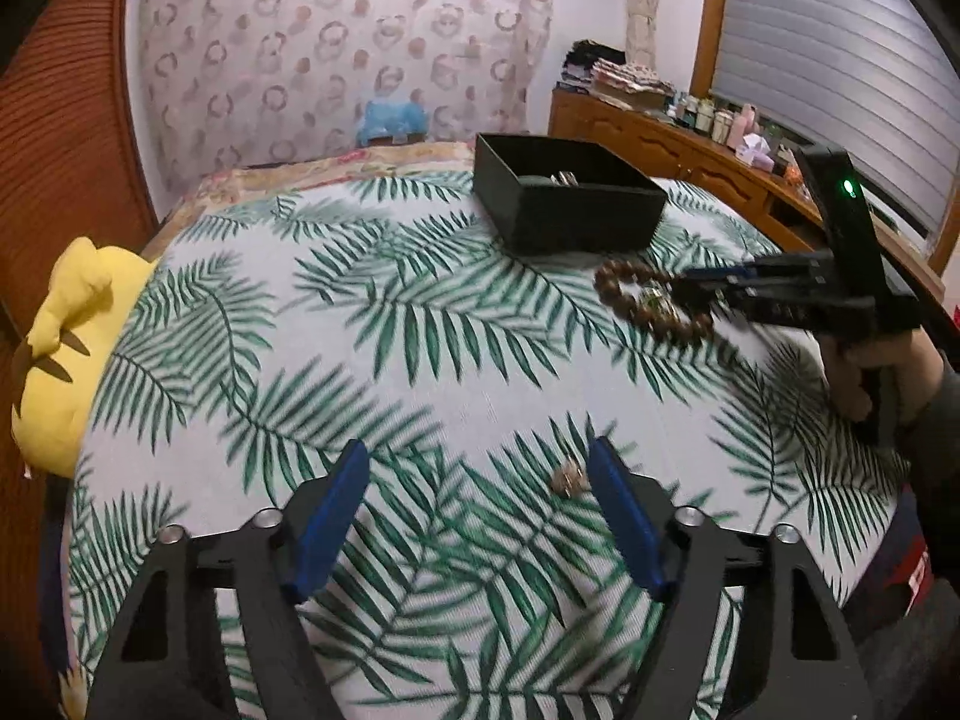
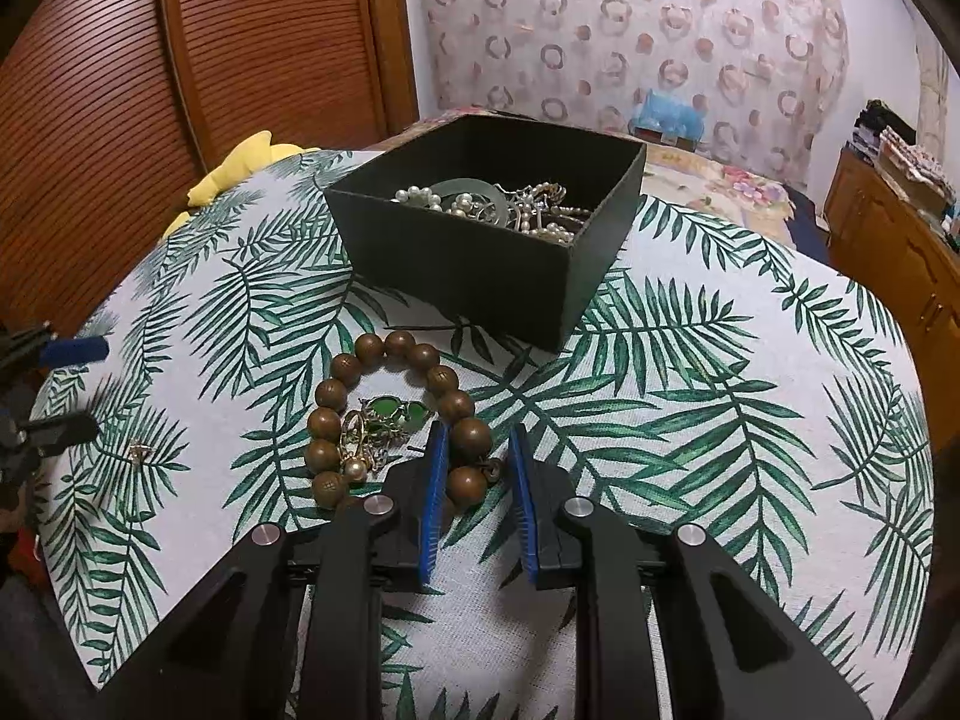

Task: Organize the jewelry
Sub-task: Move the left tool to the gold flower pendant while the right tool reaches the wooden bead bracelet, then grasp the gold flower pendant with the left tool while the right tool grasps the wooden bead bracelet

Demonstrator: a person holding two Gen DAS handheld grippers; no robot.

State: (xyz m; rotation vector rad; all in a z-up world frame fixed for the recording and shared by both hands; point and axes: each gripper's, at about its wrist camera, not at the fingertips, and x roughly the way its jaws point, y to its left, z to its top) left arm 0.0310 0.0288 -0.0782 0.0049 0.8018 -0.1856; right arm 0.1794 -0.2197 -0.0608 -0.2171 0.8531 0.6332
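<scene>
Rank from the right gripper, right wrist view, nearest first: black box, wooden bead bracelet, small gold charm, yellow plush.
1. Wooden bead bracelet: between the right gripper fingers.
2. Small gold charm: left, on the leaf-print cloth.
3. Black box: ahead, jewelry inside.
4. Yellow plush: far left, past the cloth's edge.

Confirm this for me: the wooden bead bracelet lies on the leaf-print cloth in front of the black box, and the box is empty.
Not quite. The black box is not empty: the right wrist view shows pearls and chains piled inside. The rest holds: the wooden bead bracelet lies on the leaf-print cloth in front of the box.
</scene>
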